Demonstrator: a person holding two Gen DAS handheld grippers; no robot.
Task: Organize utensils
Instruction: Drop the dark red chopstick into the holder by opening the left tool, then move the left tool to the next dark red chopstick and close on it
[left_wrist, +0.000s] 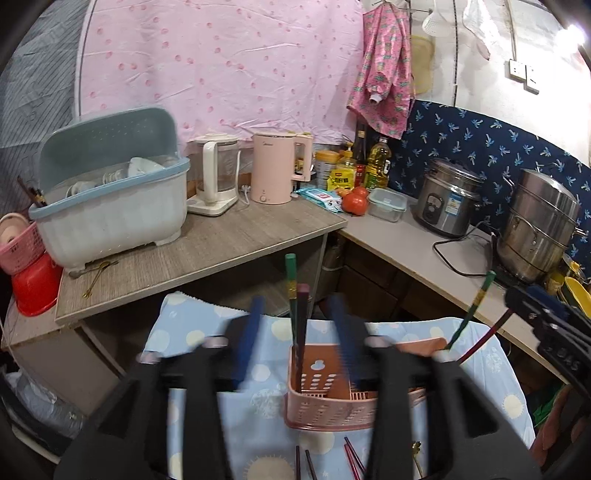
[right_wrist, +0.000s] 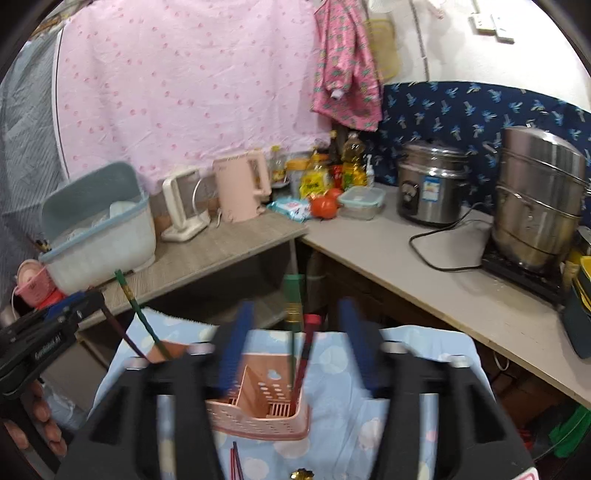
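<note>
A pink perforated utensil basket (left_wrist: 325, 406) sits on a blue dotted cloth (left_wrist: 258, 402); it also shows in the right wrist view (right_wrist: 258, 417). Two chopsticks (left_wrist: 295, 314) stand in its left compartment, and two more chopsticks (left_wrist: 469, 317) lean in its right compartment. My left gripper (left_wrist: 299, 317) is open and empty, hovering above the basket. My right gripper (right_wrist: 295, 325) is open and empty, with the standing chopsticks (right_wrist: 295, 332) between its fingers. Loose chopsticks (left_wrist: 351, 458) and a gold utensil (left_wrist: 417, 450) lie on the cloth near me.
A grey-blue dish rack (left_wrist: 110, 195) stands on the wooden counter (left_wrist: 221, 243) with gold utensils (left_wrist: 96, 273) beside it. Kettles (left_wrist: 273, 170), bottles, a rice cooker (left_wrist: 447, 199) and a steel steamer pot (left_wrist: 539, 225) line the back. A pink basket (left_wrist: 18, 240) sits left.
</note>
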